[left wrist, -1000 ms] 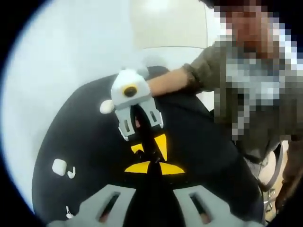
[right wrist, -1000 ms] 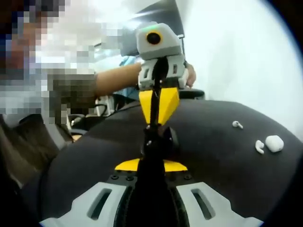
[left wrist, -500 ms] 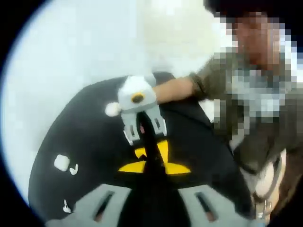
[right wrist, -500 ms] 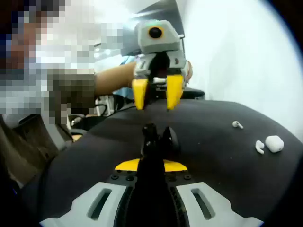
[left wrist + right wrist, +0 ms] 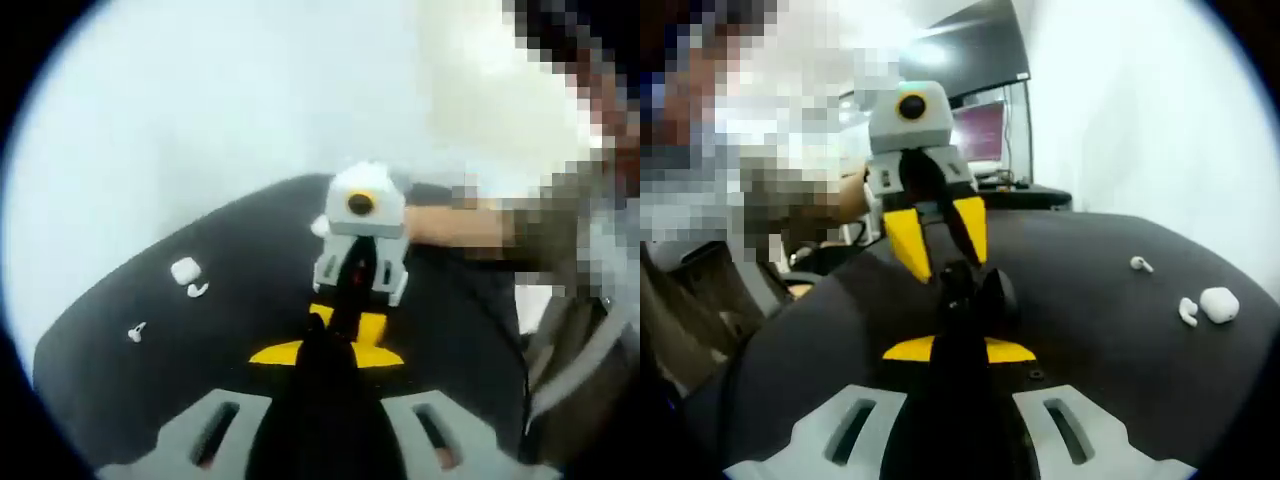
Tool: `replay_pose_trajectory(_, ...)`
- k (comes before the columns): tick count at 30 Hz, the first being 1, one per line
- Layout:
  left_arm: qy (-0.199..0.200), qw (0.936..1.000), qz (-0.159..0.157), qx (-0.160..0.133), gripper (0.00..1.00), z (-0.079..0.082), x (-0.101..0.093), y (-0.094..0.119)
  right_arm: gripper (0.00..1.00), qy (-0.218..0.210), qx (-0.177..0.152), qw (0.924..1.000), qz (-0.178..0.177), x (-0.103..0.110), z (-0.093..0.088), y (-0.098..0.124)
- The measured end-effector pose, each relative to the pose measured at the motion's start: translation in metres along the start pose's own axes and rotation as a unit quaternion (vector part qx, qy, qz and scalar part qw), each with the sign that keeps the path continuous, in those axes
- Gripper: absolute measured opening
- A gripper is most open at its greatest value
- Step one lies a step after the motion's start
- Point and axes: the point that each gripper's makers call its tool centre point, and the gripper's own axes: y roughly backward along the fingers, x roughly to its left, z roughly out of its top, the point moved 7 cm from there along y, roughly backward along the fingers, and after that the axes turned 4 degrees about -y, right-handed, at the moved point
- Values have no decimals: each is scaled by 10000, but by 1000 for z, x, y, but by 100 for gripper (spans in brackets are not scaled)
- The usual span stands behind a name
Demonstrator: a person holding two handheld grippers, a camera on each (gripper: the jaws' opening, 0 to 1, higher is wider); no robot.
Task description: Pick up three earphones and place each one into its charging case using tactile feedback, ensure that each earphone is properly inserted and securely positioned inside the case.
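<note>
A dark round counter [image 5: 1120,330] carries everything. At its middle the right gripper [image 5: 958,355] has its jaws together on a small black charging case [image 5: 975,292], lid raised. The left gripper [image 5: 935,240] hovers just beyond the case, its yellow jaws apart, nothing between them. Well to the side of the case sits a closed white case [image 5: 1220,302], one white earphone [image 5: 1187,311] beside it, another earphone [image 5: 1141,264] farther back. Judging by this, both still await placing.
</note>
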Motion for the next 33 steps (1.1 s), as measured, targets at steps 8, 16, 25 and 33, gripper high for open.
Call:
replay_pose_trajectory(8, -134, 9999, -40, 48, 0, 3, 5, -4, 18, 5, 11, 10000, -2, -1, 0, 0)
replay_pose_trajectory(16, -165, 9990, 28, -418, 2, 26, 13, 19, 18, -4, 12, 10000, -1, -2, 0, 0)
replay_pose_trajectory(25, 984, 9777, 219, -1842, 10, 33, 49, 47, 18, 18, 11, 10000, -8, -1, 1, -1)
replay_pose_trajectory(33, 2067, 9458, -1811, -1729, 44, -15, 47, 5, 18, 39, 8, 10000, -16, -1, 0, -1)
